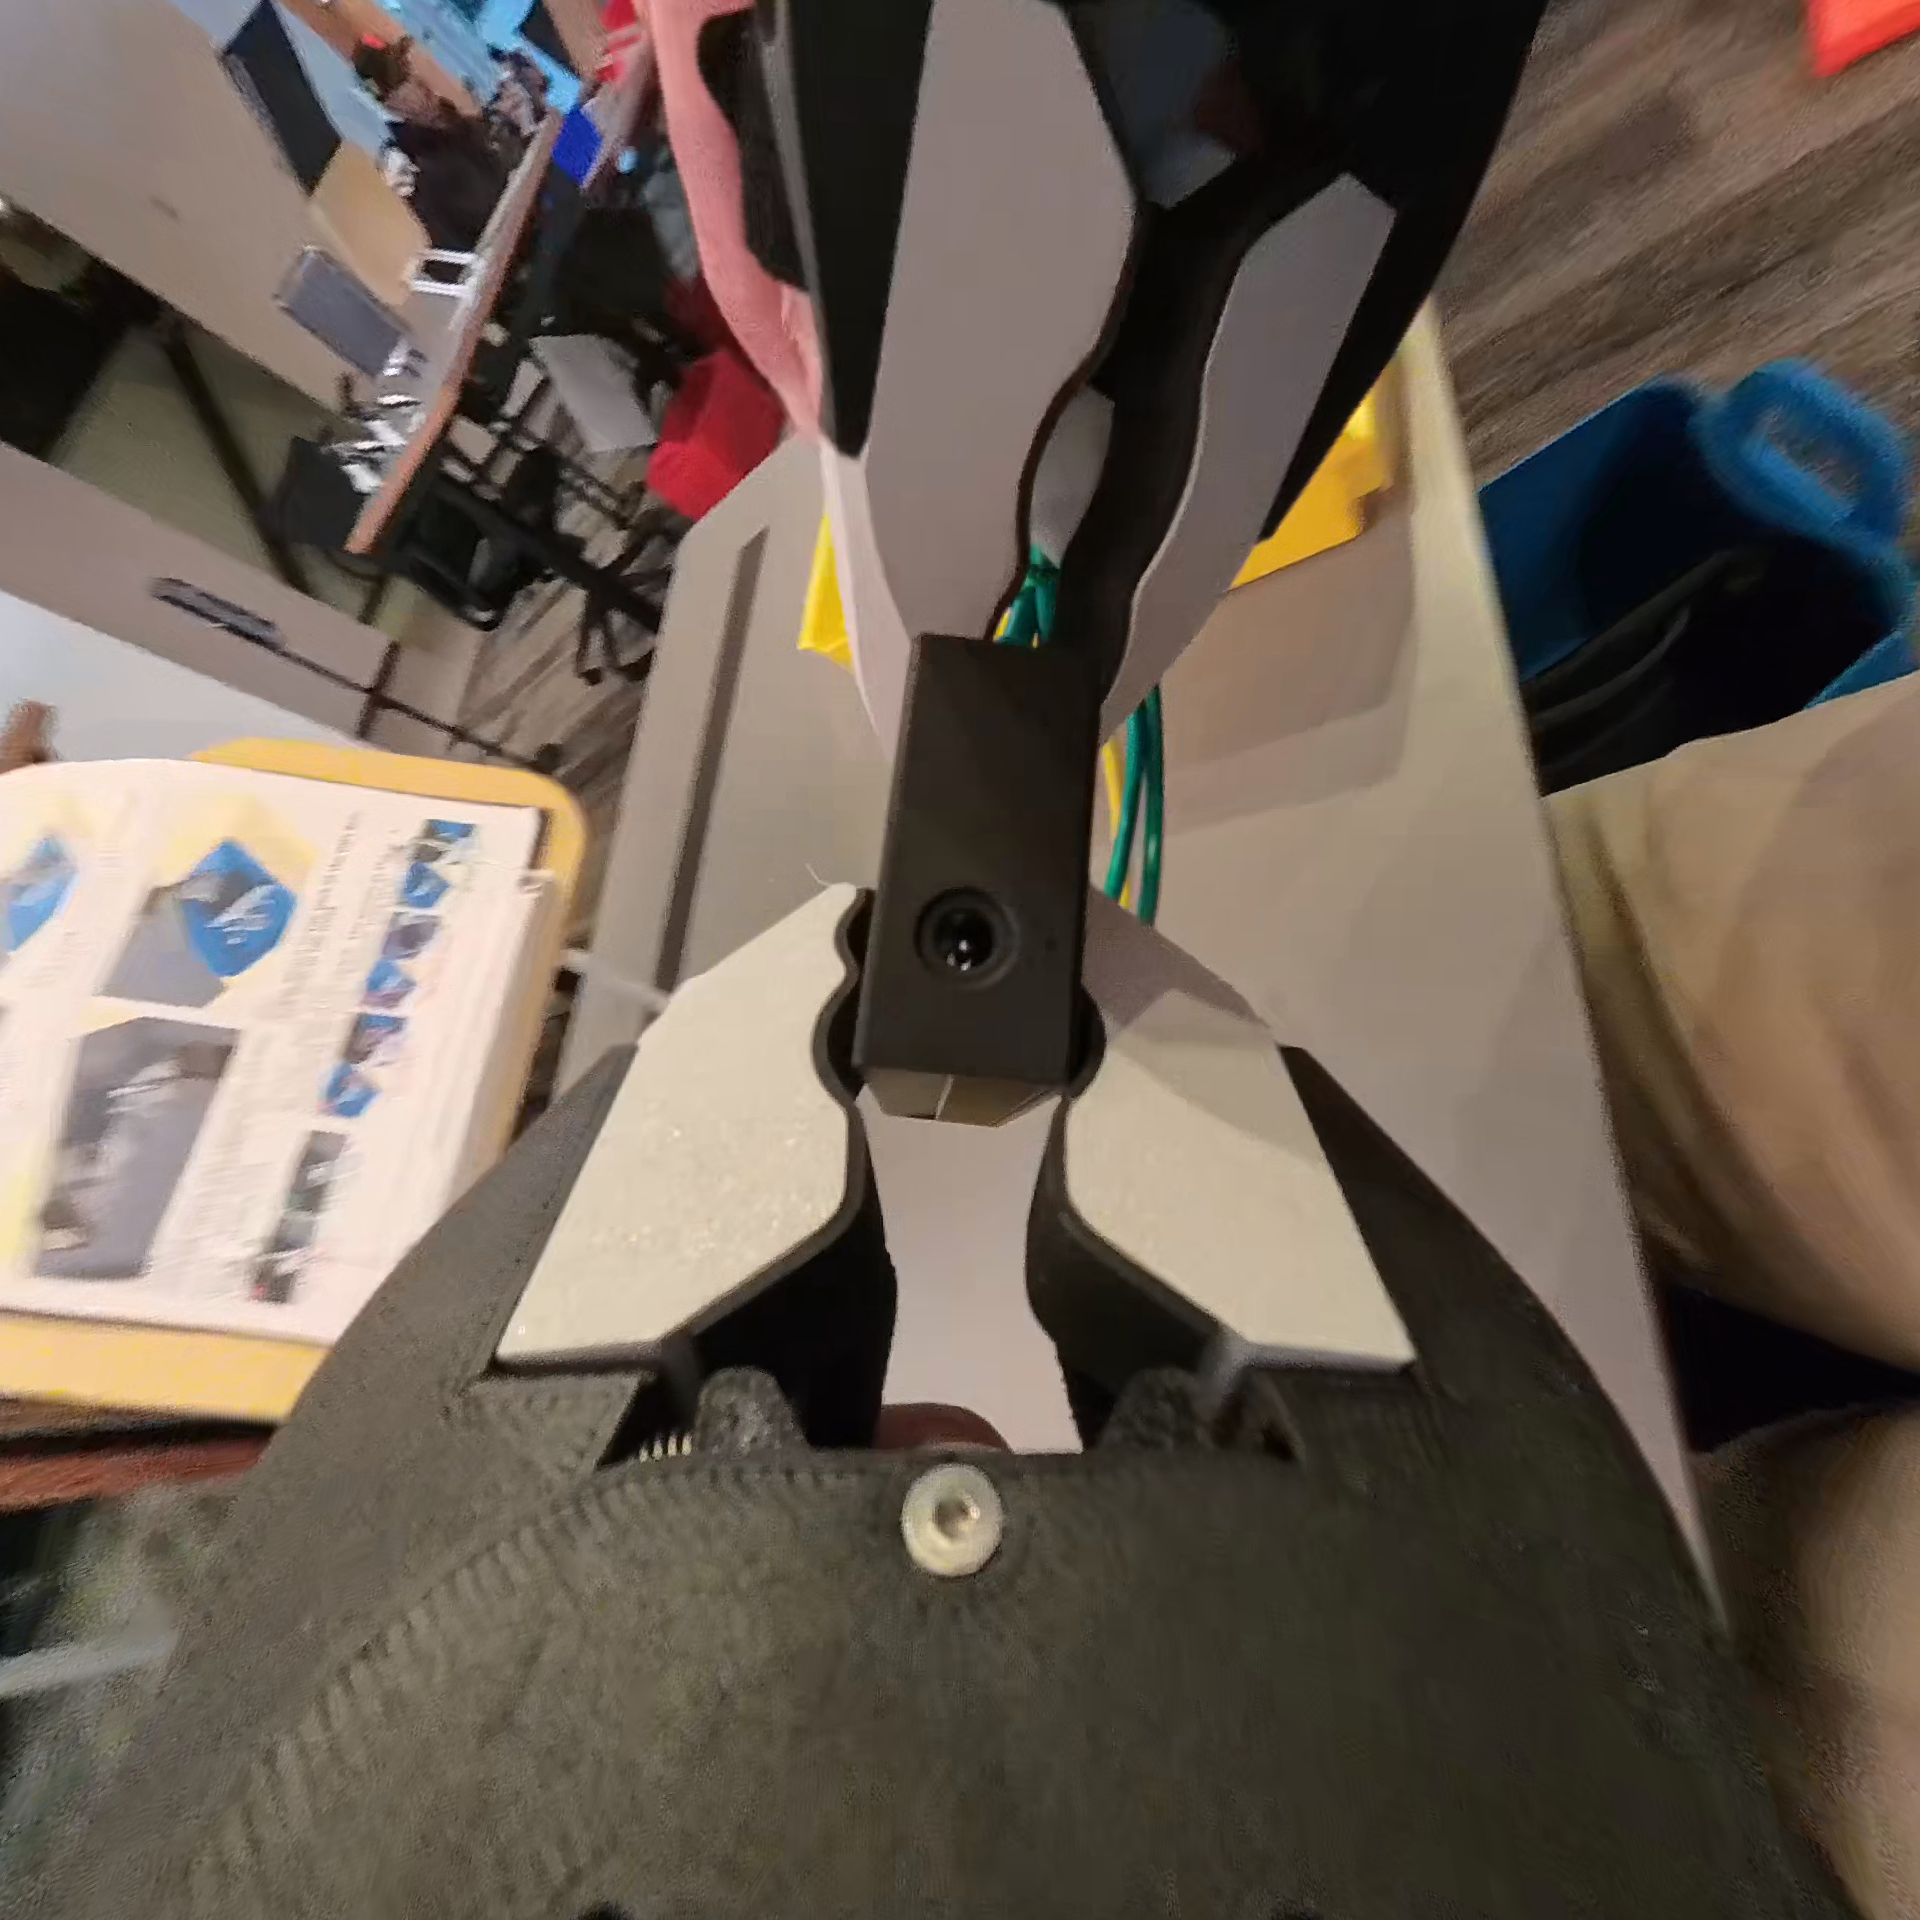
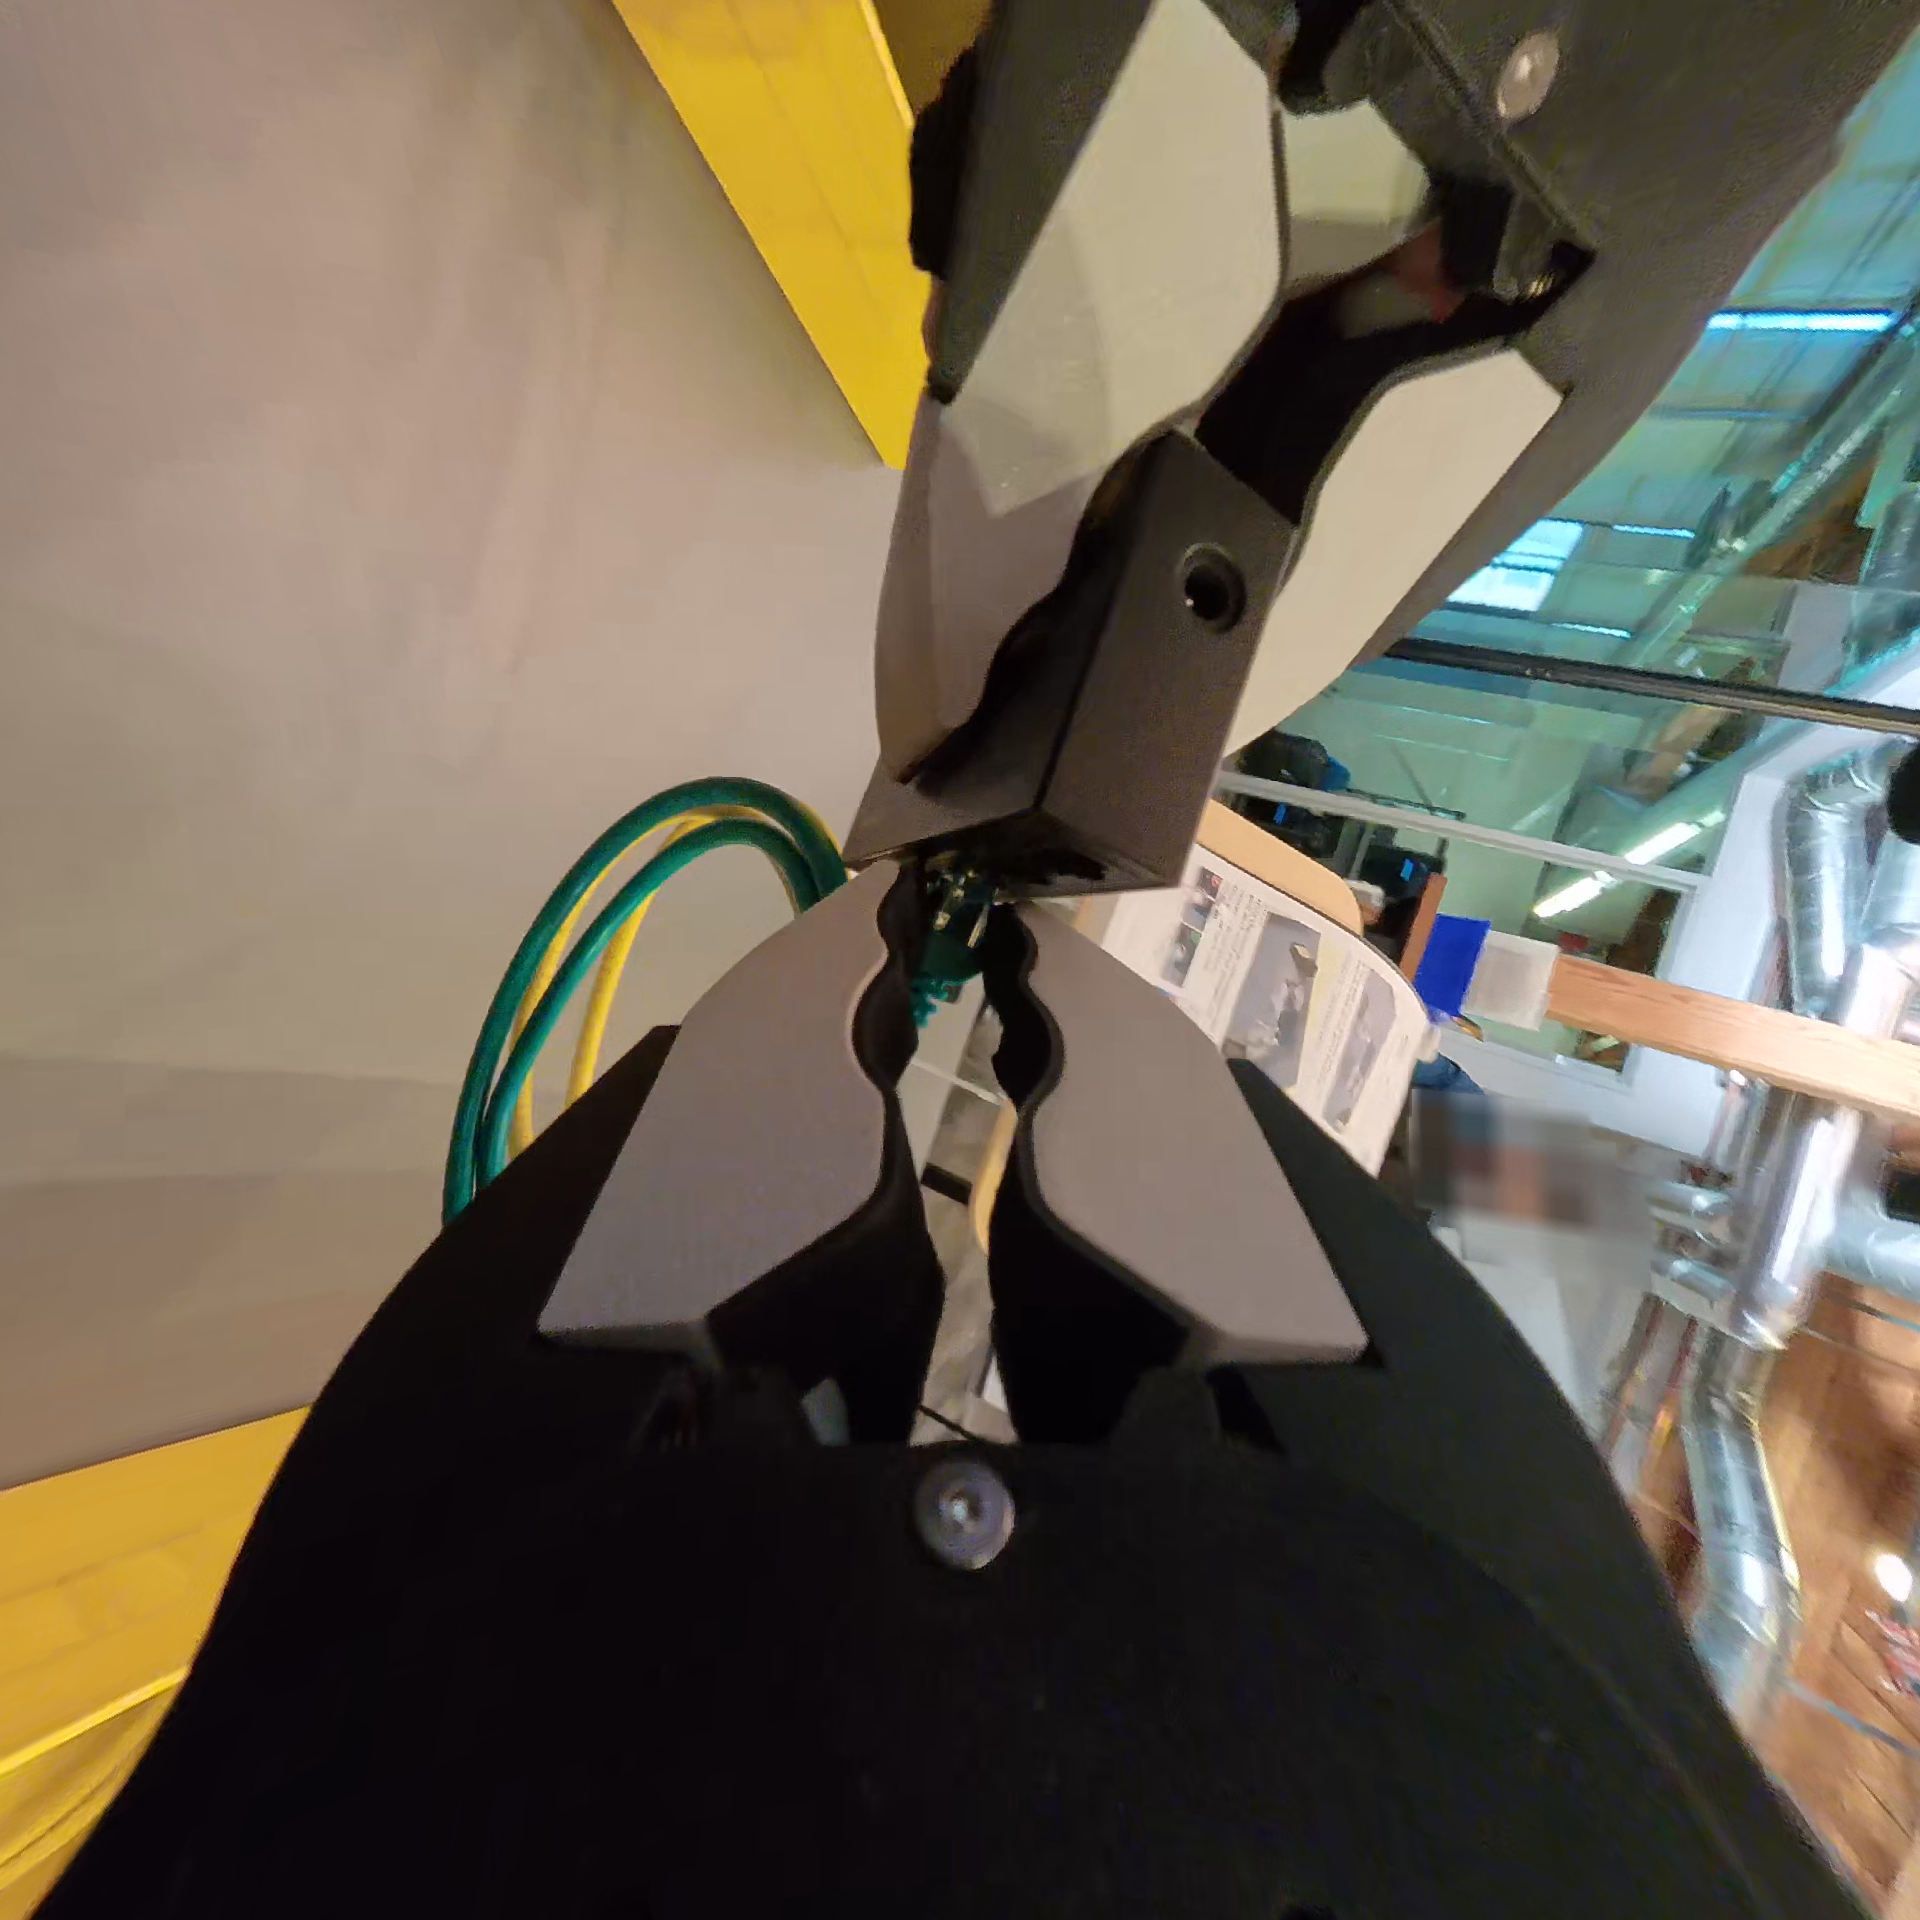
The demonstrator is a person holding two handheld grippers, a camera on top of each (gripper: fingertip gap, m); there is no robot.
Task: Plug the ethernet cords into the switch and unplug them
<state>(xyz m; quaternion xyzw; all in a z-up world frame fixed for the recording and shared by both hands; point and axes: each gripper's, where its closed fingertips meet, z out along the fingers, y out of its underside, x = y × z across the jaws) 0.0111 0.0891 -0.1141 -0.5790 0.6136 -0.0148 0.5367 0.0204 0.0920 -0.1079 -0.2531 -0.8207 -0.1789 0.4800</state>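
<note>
The left gripper [image 1: 961,1023] has its jaws closed onto the end of a small black box-shaped switch [image 1: 977,862], which is lifted above the pale grey tabletop [image 1: 1382,831]; a round socket shows on the face of the switch toward the camera. From the opposite side the right gripper [image 2: 951,961] meets the port edge of the switch [image 2: 1122,686], its jaws narrowed around the dark green plug of an ethernet cord [image 2: 940,956] right at the ports; whether the plug is seated cannot be told. The green cord [image 2: 582,935] loops away to the left beside a yellow ethernet cord [image 2: 597,1018]. A printed sheet [image 1: 260,1039] lies on a yellow-edged board left of the tabletop
</note>
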